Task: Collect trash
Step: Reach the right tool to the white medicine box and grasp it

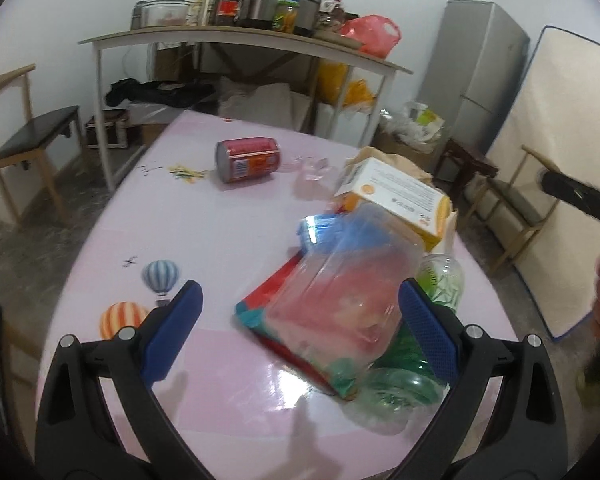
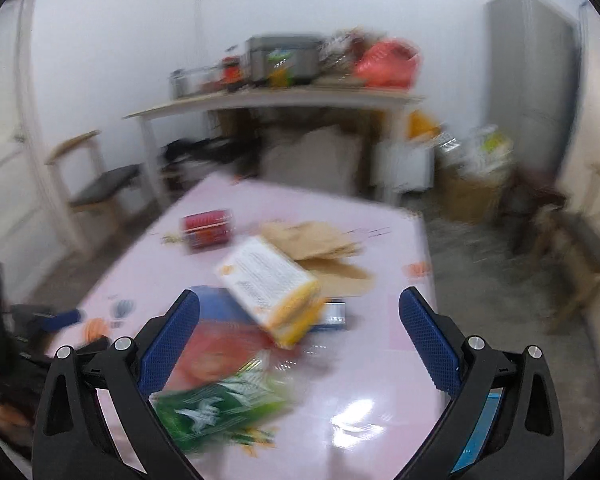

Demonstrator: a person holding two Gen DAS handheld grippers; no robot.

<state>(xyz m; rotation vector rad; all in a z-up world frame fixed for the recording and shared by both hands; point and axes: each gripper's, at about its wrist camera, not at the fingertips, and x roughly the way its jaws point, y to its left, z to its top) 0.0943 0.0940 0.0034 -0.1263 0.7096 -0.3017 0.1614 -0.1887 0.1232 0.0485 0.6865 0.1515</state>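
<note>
On the pink balloon-print table, trash is heaped at 4 o'clock but, as I judge, not yet bagged. One brown paper bag, one yellow-white carton, one red can alone at 12. Both the left hand-held gripper and the right hand-held gripper are spread, empty.

My right wrist view is smeared with motion blur, so I cannot read the green bottle label or the yellow box print.
</note>
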